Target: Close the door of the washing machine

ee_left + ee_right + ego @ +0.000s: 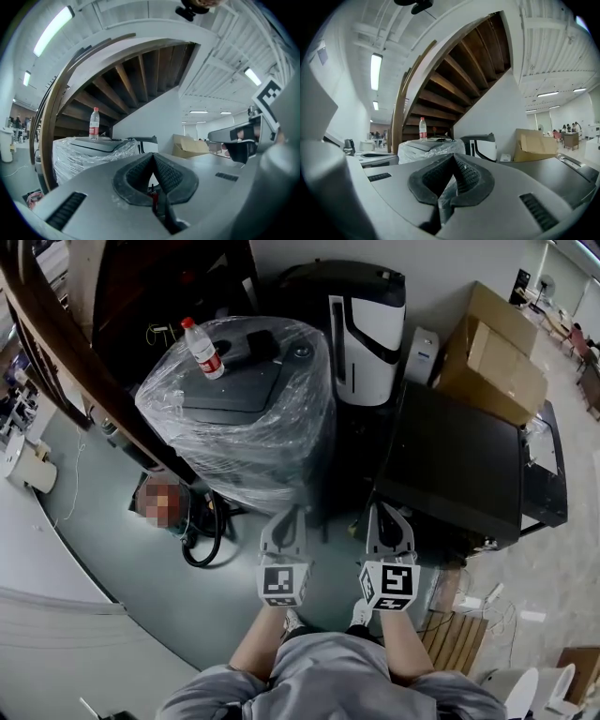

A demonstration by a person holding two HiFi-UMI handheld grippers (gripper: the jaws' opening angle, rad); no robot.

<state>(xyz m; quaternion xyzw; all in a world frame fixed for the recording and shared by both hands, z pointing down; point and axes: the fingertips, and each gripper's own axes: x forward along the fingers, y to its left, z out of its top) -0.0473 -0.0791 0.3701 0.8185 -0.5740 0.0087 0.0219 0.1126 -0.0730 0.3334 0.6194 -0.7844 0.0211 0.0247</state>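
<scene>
While the person stood facing a washing machine (239, 418) wrapped in clear plastic, the head view showed its dark lid lying flat on top, with a water bottle (202, 348) upright near the back left corner. The left gripper (283, 521) and right gripper (389, 519) were held side by side, low and short of the machine, touching nothing. A black-and-white appliance (366, 334) stood behind the machine, with a black cabinet (455, 460) and cardboard boxes (492, 357) to the right.

From the left gripper view, the jaws were pressed together with nothing between them, and the machine stood ahead to the left.

From the right gripper view, the jaws likewise met at their tips, empty, under a wooden staircase (454, 79).
</scene>
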